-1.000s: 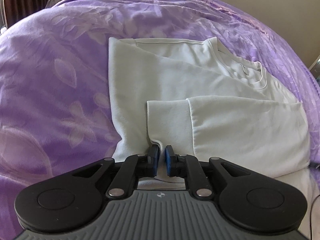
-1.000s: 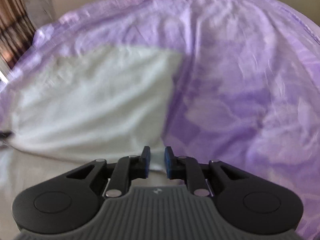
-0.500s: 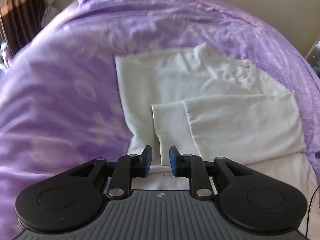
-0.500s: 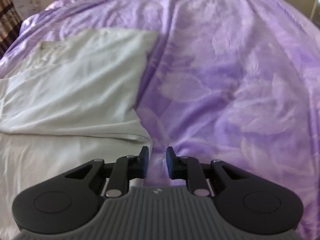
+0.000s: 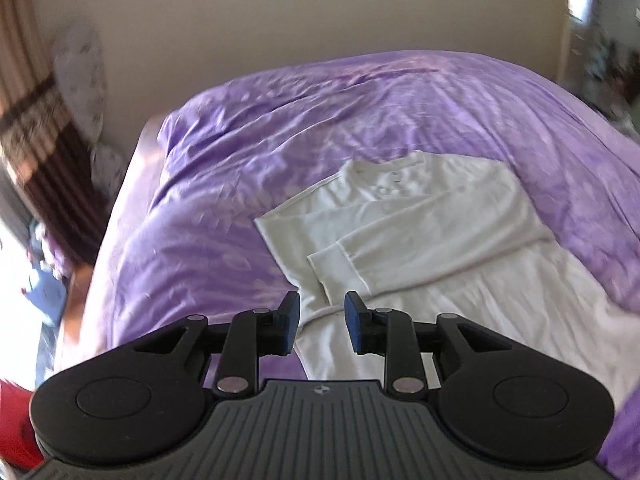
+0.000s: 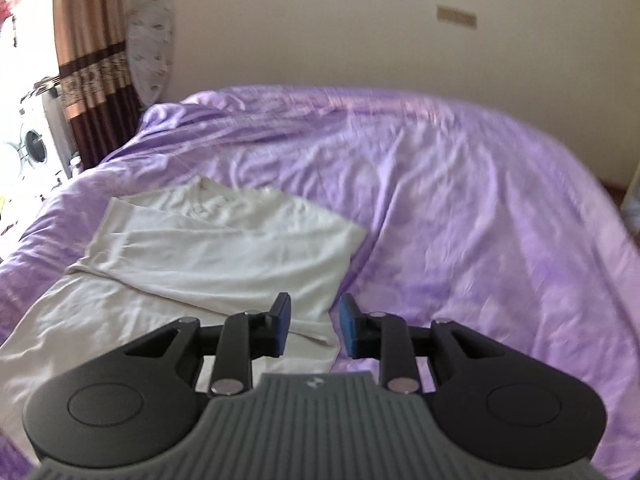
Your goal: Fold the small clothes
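Observation:
A white long-sleeved shirt (image 5: 420, 232) lies flat on the purple bed cover (image 5: 248, 184), sleeves folded across its body, collar at the far end. It also shows in the right wrist view (image 6: 224, 256). My left gripper (image 5: 322, 320) is open and empty, raised above the shirt's near left edge, by the folded sleeve cuff (image 5: 332, 268). My right gripper (image 6: 314, 320) is open and empty, raised above the shirt's near right edge.
The bed cover (image 6: 460, 216) spreads wide to the right. A beige wall (image 6: 320, 32) stands behind the bed. A brown curtain (image 6: 92, 80) and a washing machine (image 6: 32, 144) are at the far left. The bed's left edge (image 5: 100, 248) drops to the floor.
Both grippers have opened, lifted and pulled back from the shirt. The left one let go of the sleeve cuff, which now lies on the shirt. More of the room is in view.

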Demonstrator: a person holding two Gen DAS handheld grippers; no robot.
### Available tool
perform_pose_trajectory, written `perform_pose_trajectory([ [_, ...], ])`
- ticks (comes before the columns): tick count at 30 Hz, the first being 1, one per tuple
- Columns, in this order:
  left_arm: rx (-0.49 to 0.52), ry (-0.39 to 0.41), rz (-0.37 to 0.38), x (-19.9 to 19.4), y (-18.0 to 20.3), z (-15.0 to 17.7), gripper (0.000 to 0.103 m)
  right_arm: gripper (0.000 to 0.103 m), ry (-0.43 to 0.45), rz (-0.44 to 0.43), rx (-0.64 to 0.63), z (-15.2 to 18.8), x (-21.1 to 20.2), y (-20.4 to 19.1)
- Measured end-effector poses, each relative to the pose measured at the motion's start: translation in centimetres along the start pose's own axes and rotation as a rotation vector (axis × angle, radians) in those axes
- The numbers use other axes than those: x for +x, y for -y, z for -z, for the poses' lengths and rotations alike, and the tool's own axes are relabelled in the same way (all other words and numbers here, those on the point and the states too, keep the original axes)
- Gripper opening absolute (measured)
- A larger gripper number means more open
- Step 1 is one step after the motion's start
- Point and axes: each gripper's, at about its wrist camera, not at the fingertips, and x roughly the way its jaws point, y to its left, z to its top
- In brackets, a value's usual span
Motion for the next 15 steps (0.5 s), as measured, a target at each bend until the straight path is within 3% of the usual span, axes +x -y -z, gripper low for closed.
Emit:
perform_pose_trajectory([
  [7, 0.197, -0.03, 0.011, -4.9, 3.2, 3.3, 0.034, 0.023, -0.06, -0.003, -0.18, -0.1, -8.8, -2.1],
  [15, 0.39, -0.125, 0.082, -6.2, 5.6, 10.3, 0.034, 0.023, -0.23, -0.046, -0.35, 5.6, -11.6, -4.2],
])
